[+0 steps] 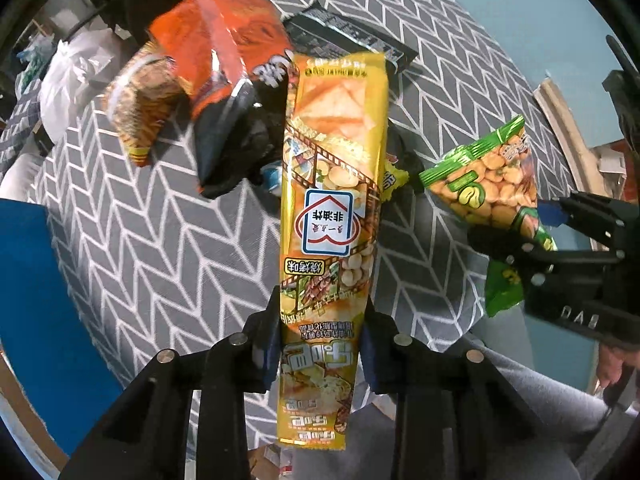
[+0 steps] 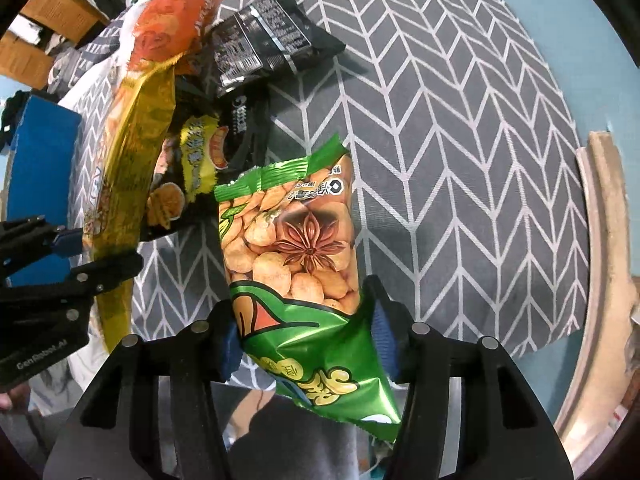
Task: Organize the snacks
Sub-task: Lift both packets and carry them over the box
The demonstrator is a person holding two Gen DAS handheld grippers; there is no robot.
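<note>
In the left wrist view, my left gripper (image 1: 320, 320) is shut on the lower part of a long yellow snack packet (image 1: 336, 152), which hangs above the pile. In the right wrist view, my right gripper (image 2: 304, 312) is shut on a green bean packet (image 2: 296, 248), its blue pads pressing the foil on both sides. The right gripper (image 1: 532, 248) with the green bean packet (image 1: 492, 184) also shows at the right edge of the left wrist view. The left gripper (image 2: 92, 252) with the yellow snack packet (image 2: 132, 152) shows at the left of the right wrist view.
A round table with a grey chevron cloth (image 2: 460, 160) lies below. A pile of snacks lies on it: an orange bag (image 1: 224, 56), a black packet (image 2: 264, 36) and a small yellow packet (image 2: 200, 152). A blue box (image 2: 40, 160) stands at the left, and a wooden rim (image 2: 608, 240) at the right.
</note>
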